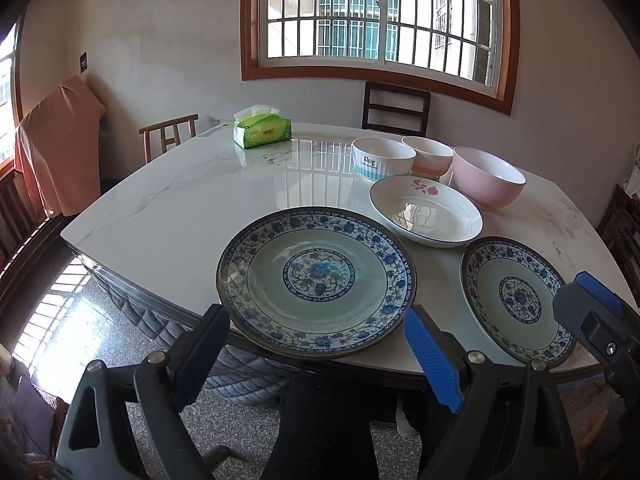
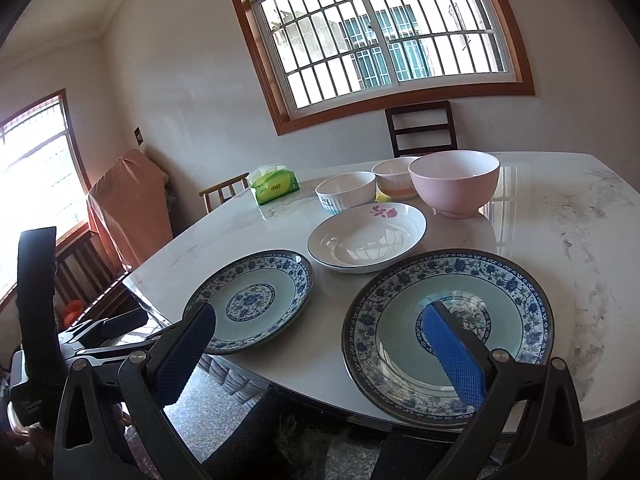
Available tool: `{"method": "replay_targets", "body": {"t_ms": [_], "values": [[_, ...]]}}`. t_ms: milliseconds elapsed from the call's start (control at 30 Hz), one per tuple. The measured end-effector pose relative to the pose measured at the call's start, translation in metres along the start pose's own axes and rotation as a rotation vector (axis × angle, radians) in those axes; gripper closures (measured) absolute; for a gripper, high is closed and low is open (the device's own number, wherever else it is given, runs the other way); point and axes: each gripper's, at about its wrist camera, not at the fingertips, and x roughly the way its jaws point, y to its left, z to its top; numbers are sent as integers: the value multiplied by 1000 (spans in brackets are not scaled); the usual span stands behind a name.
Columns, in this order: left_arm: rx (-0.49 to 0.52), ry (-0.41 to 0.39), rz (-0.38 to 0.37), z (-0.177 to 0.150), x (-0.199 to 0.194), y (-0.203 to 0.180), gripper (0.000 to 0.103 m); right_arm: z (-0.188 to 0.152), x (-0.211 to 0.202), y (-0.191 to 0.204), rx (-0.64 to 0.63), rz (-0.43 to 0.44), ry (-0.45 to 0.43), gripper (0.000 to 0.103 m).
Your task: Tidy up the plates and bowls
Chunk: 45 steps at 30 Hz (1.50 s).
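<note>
Both grippers are seen spread apart and empty: left gripper [image 1: 316,344] is held just off the near edge of the surface, lined up with the large blue-patterned plate [image 1: 316,278]; right gripper [image 2: 320,344] is held over the near edge, one finger above a blue-patterned plate [image 2: 448,334]. Nothing has been stacked yet. In the left view, a second, smaller blue-patterned plate [image 1: 518,300] is set at the near right edge, a white floral dish [image 1: 426,210] behind and between the two, then a white ribbed bowl [image 1: 382,158], an orange-banded bowl [image 1: 428,156] and a pink bowl [image 1: 488,178] clustered toward the far right, rims close or touching. All pieces are judged stiff, glazed, slippery and breakable; plates probably moderately heavy, bowls lighter. Plates are best taken at the rim where it overhangs the near edge, bowls pinched over the wall at the rim. The surface [image 1: 180,200] is glossy white marble-look, reflective, likely slick; stains are seen on its right side. A green tissue pack [image 1: 262,130] is set at the far edge. Room: barred window [image 1: 376,20], wooden chairs [image 1: 394,106] around, polished stone floor.
</note>
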Motion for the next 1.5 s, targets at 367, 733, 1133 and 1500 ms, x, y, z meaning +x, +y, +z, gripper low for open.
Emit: {"method": "replay_targets", "body": {"t_ms": [367, 733, 1133, 1500], "values": [[-86, 114, 12, 16, 25, 45, 12, 24, 41, 16, -15, 150, 169, 11], [-182, 252, 6, 34, 67, 88, 19, 35, 119, 21, 54, 221, 416, 40], [-210, 361, -21, 35, 107, 110, 24, 33, 173, 14, 78, 131, 525, 40], [-198, 415, -59, 36, 119, 109, 82, 21, 200, 15, 93, 116, 614, 40]]}}
